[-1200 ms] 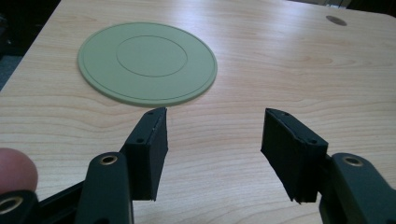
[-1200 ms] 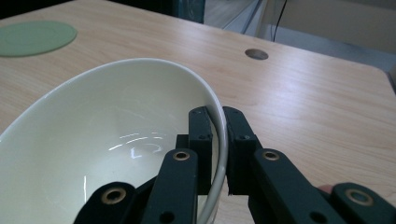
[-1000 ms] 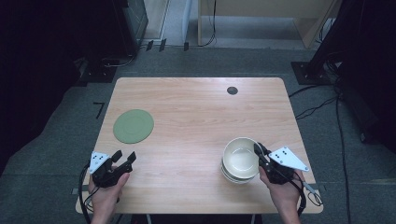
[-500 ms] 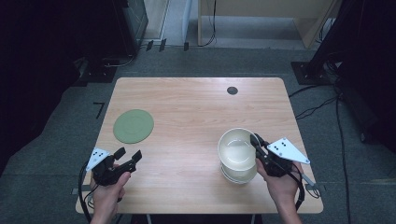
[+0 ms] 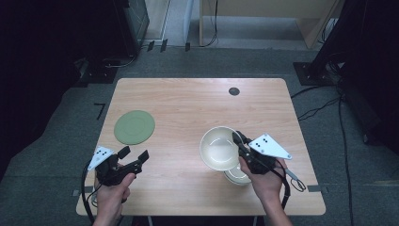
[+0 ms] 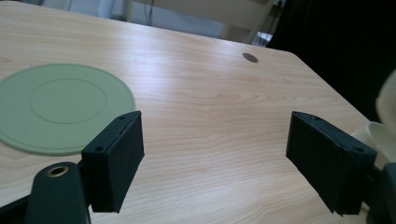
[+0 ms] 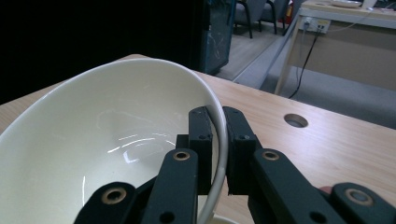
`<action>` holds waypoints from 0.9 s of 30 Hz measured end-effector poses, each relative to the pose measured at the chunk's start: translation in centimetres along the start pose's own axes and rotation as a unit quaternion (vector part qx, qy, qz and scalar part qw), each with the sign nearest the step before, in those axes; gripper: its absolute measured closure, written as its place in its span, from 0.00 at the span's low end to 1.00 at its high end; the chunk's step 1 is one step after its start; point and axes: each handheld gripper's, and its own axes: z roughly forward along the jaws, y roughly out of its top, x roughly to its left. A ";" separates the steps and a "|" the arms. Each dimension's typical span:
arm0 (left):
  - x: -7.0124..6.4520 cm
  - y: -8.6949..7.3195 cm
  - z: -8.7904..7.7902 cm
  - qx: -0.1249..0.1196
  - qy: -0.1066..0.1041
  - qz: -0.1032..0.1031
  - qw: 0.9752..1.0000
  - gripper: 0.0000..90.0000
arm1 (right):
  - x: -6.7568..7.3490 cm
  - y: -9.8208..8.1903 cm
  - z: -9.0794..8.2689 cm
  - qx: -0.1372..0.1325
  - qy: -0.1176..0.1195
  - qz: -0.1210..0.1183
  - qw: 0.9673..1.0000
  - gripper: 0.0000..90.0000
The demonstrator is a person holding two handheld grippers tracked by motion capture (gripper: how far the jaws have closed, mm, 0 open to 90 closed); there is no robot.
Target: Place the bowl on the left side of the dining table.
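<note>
The top bowl [image 5: 219, 148] is hanging clear of the table, tilted, pinched by its rim in the right gripper [image 5: 241, 143]. In the right gripper view the two jaws are clamping the thin cream rim [image 7: 219, 140] between them, one pad inside the bowl and one outside. It is sitting above and to the left of the stack [image 5: 237, 175] it belongs to, which is resting near the table's [image 5: 197, 101] front right edge, just beside the right hand [image 5: 263, 181].

The step in hand looks to be unstacking: lifting one bowl off the pile and carrying it leftward across the table. The next move probably calls for keeping the pinch firm, since a rim grip on a tilted bowl could slip, and for levelling the bowl before setting it down. The green mat [image 5: 134, 126] on the left side seems the likely spot, though that is a guess.

The left gripper [image 5: 134, 157] is waiting near the front left edge, just short of the mat; its jaws have just been opening and are standing wide apart with nothing between them, bare wood showing between the pads [image 6: 114, 161].

Counting: one bowl in the air, at least one more in the stack (how many exactly I cannot tell), one mat, two grippers, and one small dark hole [image 5: 234, 91] near the table's far edge.
</note>
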 end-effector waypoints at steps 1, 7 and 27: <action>-0.2 0.1 0.0 0.000 -0.002 0.001 1.000 0.20 | 0.3 0.1 0.2 0.000 0.004 -0.002 1.000 0.94; -0.9 0.7 -0.1 0.004 -0.024 -0.008 1.000 0.20 | 1.9 0.9 1.2 -0.006 0.020 -0.004 1.000 0.94; -3.7 2.2 -0.6 0.004 -0.083 -0.013 0.996 0.25 | 7.4 2.1 4.6 0.000 0.068 -0.031 0.997 0.94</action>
